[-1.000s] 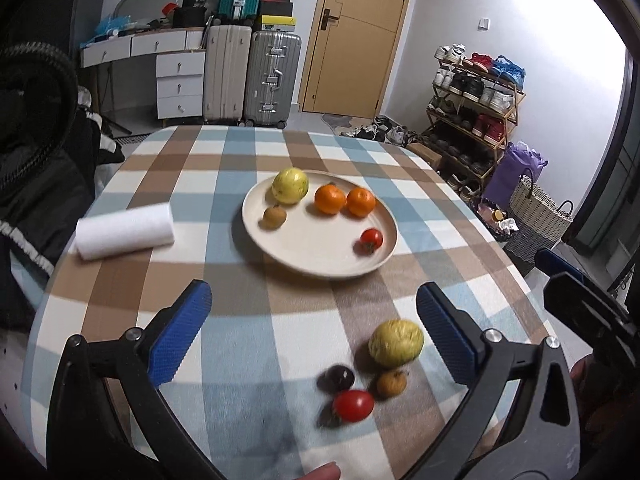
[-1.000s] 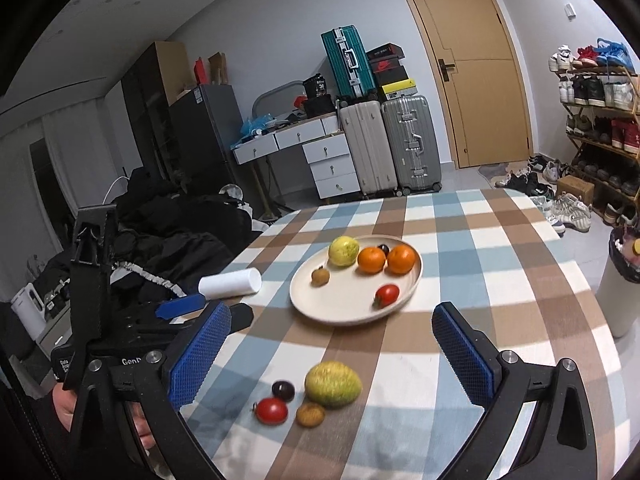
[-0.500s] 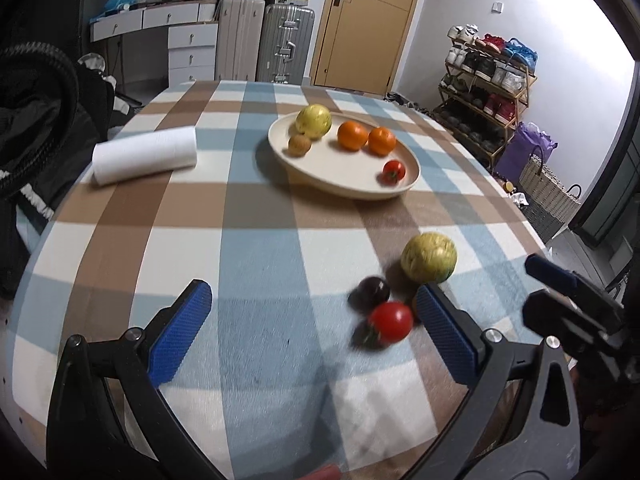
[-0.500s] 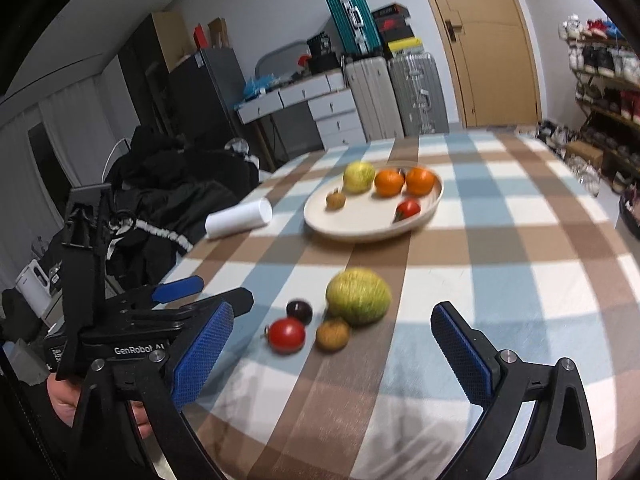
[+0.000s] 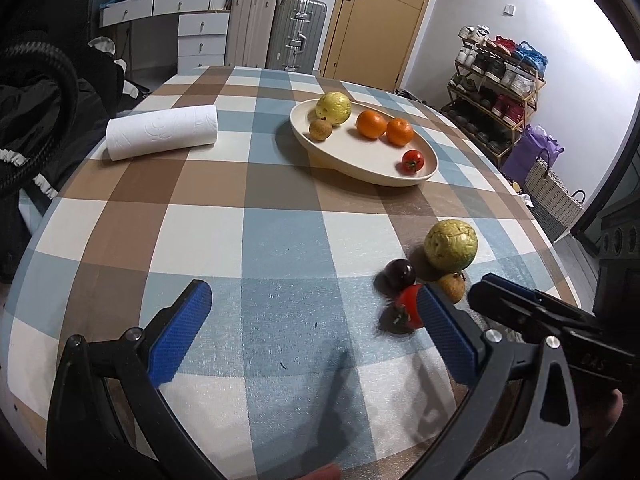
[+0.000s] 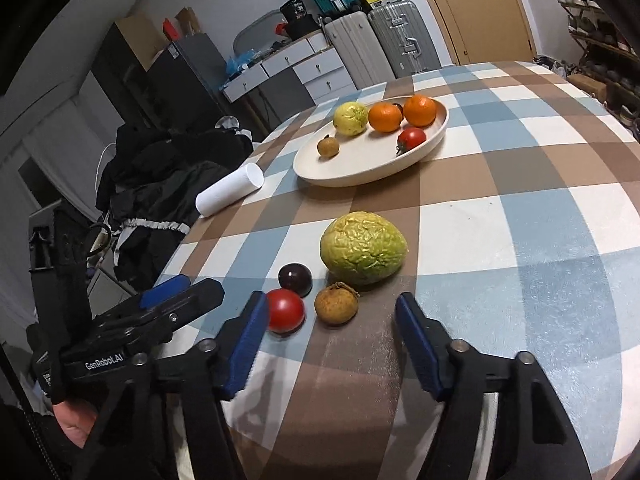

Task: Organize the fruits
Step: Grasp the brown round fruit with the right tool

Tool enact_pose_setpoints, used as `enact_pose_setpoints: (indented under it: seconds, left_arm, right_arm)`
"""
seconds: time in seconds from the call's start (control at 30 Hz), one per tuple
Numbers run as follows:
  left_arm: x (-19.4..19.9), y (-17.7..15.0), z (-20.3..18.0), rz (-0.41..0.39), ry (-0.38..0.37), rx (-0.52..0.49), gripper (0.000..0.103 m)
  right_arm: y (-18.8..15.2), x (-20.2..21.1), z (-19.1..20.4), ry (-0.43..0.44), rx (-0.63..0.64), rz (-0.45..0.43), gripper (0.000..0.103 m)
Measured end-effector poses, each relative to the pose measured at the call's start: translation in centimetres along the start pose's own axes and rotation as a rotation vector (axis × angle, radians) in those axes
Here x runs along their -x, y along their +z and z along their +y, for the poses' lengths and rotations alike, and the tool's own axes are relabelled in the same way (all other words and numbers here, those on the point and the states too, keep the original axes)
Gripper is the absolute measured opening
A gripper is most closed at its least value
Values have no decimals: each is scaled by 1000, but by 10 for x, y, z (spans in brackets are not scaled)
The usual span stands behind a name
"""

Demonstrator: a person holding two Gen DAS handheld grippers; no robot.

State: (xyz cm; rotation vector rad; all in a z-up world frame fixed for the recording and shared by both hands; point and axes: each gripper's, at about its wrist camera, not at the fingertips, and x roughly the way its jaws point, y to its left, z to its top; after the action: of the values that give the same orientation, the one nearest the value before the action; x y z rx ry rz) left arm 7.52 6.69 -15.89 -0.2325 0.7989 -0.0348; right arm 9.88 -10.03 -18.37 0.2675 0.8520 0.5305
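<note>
Tomato point(image 6: 285, 310) now nearer right tongs point(image 6: 329, 330)

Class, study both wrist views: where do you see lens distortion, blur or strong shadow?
Left wrist view: tablecloth checks bow outward, red tomato slightly smeared, soft shadow near the bottom edge. Right wrist view: same bowing, fruit sharp, dark corners.

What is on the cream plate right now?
The plate holds a yellow-green fruit, two oranges, a red tomato and a small brown fruit. Something dark peeks out behind the oranges; most of it is covered.
</note>
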Motion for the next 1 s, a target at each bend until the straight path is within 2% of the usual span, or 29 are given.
enact_pose_setpoints:
  seconds: [0.07, 0.17, 0.3, 0.47, 0.63, 0.87, 1.0]
  left_arm:
    - [-1, 1, 0, 0, -3, 1, 102]
    - [-3, 3, 0, 5, -13, -9, 102]
    - [-4, 6, -3, 2, -19, -18, 102]
    - [-9, 9, -5, 11, -25, -22, 102]
    - [-17, 13, -10, 43, -48, -42, 102]
    - [-33, 22, -25, 89, -98, -80, 102]
    - [-44, 28, -29, 125, -141, -61, 102]
  right_arm:
    - [1, -3, 1, -4, 2, 6, 64]
    - [2, -10, 2, 3, 9, 30, 52]
    - [3, -14, 2, -6, 1, 31, 46]
    - [4, -21, -1, -16, -7, 52, 28]
    - [3, -18, -8, 24, -33, 38, 26]
    - [4, 8, -9, 16, 24, -53, 26]
    - [7, 17, -17, 10, 23, -77, 26]
